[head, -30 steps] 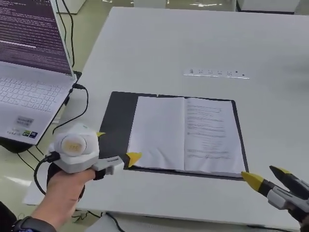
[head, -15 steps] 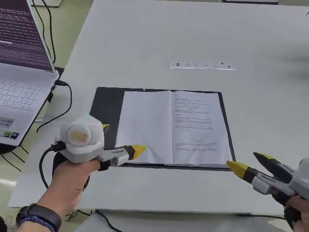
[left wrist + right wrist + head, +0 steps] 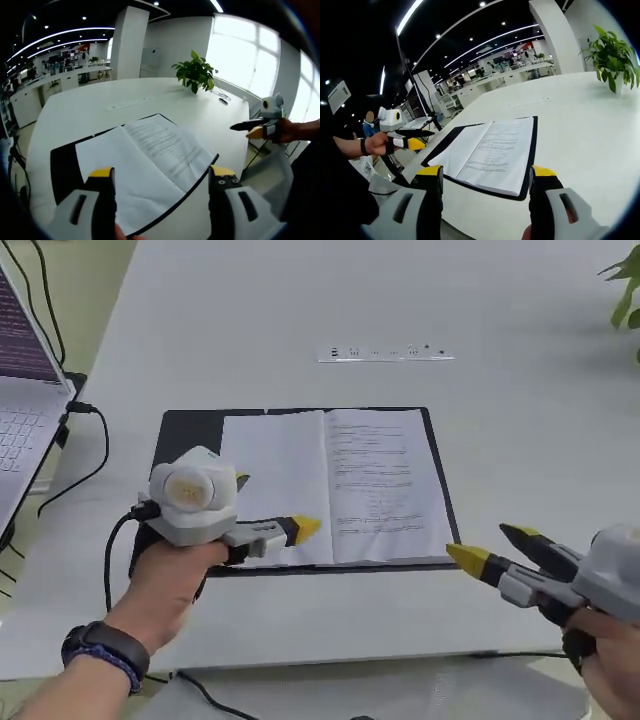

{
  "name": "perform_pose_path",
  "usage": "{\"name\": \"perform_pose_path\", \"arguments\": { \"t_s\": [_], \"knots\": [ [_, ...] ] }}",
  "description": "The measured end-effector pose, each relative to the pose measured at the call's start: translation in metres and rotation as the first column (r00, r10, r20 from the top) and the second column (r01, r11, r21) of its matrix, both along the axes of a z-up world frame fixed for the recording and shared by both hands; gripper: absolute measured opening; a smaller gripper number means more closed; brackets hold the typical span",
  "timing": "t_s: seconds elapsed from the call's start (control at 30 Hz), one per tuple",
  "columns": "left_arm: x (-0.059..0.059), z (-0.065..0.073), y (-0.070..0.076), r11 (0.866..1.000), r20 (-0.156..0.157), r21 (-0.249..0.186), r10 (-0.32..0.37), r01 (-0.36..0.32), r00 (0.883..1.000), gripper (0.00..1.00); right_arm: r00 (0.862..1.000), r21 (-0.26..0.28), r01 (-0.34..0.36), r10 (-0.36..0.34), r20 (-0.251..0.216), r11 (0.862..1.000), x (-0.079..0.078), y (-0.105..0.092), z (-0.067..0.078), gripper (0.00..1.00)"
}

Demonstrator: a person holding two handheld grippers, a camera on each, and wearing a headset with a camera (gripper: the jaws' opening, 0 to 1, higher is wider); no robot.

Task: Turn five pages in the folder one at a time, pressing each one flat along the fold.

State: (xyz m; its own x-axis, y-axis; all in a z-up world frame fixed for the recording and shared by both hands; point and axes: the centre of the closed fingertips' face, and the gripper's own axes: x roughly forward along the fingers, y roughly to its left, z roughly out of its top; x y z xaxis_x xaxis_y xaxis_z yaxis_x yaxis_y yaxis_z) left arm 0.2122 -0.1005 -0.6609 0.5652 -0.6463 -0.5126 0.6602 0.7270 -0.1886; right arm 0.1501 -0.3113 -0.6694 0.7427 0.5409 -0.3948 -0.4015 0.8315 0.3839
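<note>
The open black folder with white printed pages (image 3: 330,485) lies flat on the white table (image 3: 520,330). The left gripper (image 3: 272,505) hovers over its near left edge, jaws apart. The right gripper (image 3: 488,543) hovers just beside its near right corner, jaws apart.

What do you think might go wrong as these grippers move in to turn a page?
The open right gripper may pinch several sheets of the printed white page stack at once. The black folder lies loose near the front edge of the white table, so a pull might slide it unless the left gripper steadies it.
</note>
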Motion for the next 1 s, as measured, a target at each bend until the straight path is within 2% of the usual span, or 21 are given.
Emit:
{"name": "perform_pose_path", "arguments": {
  "t_s": [0.27,0.6,0.77,0.87,1.0],
  "knots": [
    [0.006,-0.001,-0.027,0.999,-0.005,-0.017,-0.041,0.041,0.999,0.76,1.0,0.0,-0.011,0.011,-0.006,1.0,0.0,0.003,-0.001,0.69],
    [0.007,-0.006,-0.065,0.993,-0.017,-0.005,-0.117,0.117,0.993,0.76,1.0,0.02,0.001,-0.001,-0.009,1.0,-0.002,-0.002,-0.004,0.69],
    [0.012,-0.006,-0.073,0.991,-0.01,-0.005,-0.133,0.133,0.991,0.76,1.0,0.017,0.004,-0.003,-0.024,1.0,-0.003,-0.007,-0.008,0.68],
    [0.016,-0.011,-0.08,0.99,-0.011,0.0,-0.143,0.143,0.99,0.76,1.0,0.022,0.012,-0.012,-0.021,1.0,-0.003,-0.012,-0.006,0.68],
    [0.015,-0.014,-0.092,0.986,-0.011,0.008,-0.164,0.164,0.986,0.76,1.0,0.024,0.02,-0.019,-0.022,1.0,-0.002,-0.016,-0.005,0.68]
  ]
}}
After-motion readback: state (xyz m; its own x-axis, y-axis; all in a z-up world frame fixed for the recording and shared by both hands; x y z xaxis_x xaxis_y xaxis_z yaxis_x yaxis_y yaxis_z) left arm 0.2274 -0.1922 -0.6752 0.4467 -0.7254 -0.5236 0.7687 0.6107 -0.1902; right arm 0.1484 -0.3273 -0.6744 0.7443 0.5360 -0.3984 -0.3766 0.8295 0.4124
